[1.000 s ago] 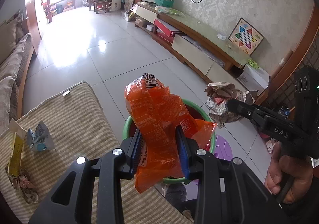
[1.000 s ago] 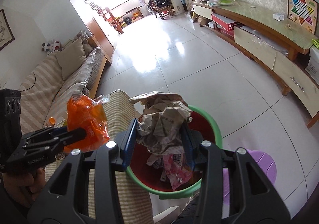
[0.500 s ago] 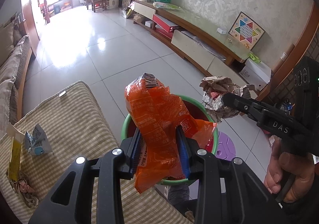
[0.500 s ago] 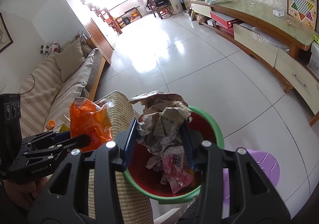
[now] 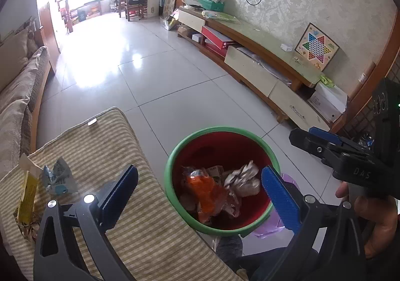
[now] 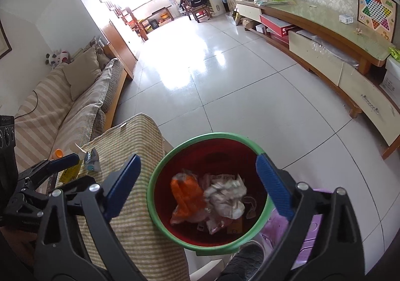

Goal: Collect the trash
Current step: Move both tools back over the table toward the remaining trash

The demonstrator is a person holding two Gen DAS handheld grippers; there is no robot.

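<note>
A red bin with a green rim (image 5: 260, 141) (image 6: 160, 166) stands on the floor beside a striped cushion (image 5: 107, 146) (image 6: 140, 135). An orange wrapper (image 5: 207, 188) (image 6: 185, 193) and a crumpled paper ball (image 5: 243, 182) (image 6: 227, 196) lie inside it. My left gripper (image 5: 200, 178) is open and empty above the bin. My right gripper (image 6: 197, 163) is open and empty above the bin; it also shows in the left wrist view (image 5: 315, 138). More trash lies on the cushion: a blue-grey wrapper (image 5: 58, 177) (image 6: 91, 158) and a yellow packet (image 5: 28, 189) (image 6: 68, 172).
A purple stool (image 6: 280, 226) stands beside the bin. A sofa (image 6: 62, 105) lies to the left, a long TV cabinet (image 5: 262, 55) along the right wall. Tiled floor (image 5: 155, 60) stretches ahead. An orange cap (image 6: 58, 153) lies by the cushion.
Both grippers opened. The orange wrapper dropped from the left gripper and the crumpled paper from the right gripper into the bin.
</note>
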